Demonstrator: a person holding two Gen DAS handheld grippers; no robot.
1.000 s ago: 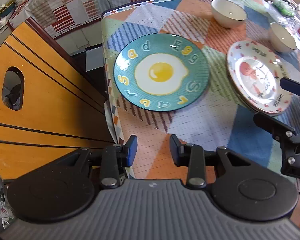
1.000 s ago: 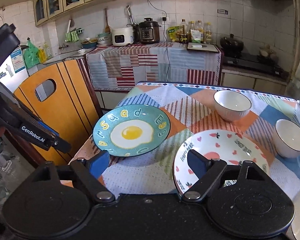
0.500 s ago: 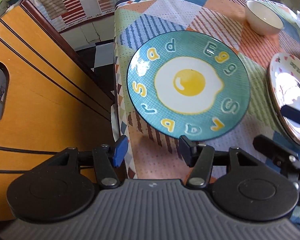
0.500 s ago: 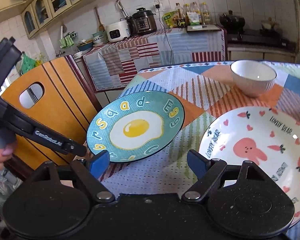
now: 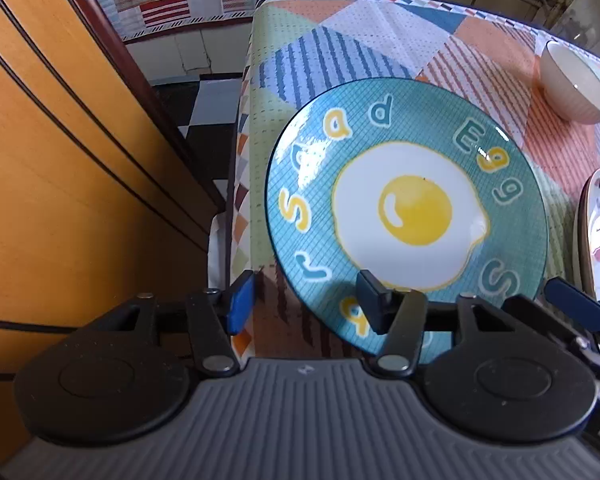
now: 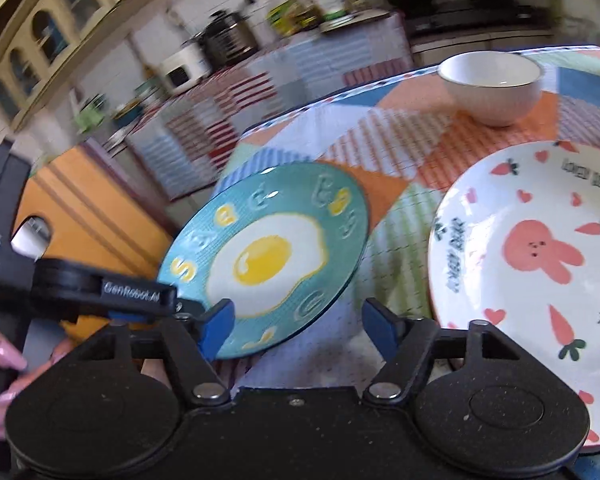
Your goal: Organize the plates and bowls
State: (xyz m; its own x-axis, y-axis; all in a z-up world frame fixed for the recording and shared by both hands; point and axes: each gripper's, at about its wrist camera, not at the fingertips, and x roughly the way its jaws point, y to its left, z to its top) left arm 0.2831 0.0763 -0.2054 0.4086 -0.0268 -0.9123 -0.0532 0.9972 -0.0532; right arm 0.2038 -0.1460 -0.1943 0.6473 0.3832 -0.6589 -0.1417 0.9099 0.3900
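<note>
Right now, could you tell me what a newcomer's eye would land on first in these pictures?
Probably the teal fried-egg plate near the table's left edge, on the patchwork tablecloth. Beside it on the right lies the white bunny plate, with a white bowl behind.

left edge: egg plate (image 5: 404,208) sits right at the bench (image 5: 340,40) edge, wooden chair back (image 5: 60,160) close alongside, so it's a tight squeeze there
between plates: narrow strip of cloth between egg plate and bunny plate (image 6: 540,248)
far side: bowl (image 6: 492,80) stands behind, open cloth around it
near edge: both claws crowd in, closing
</note>
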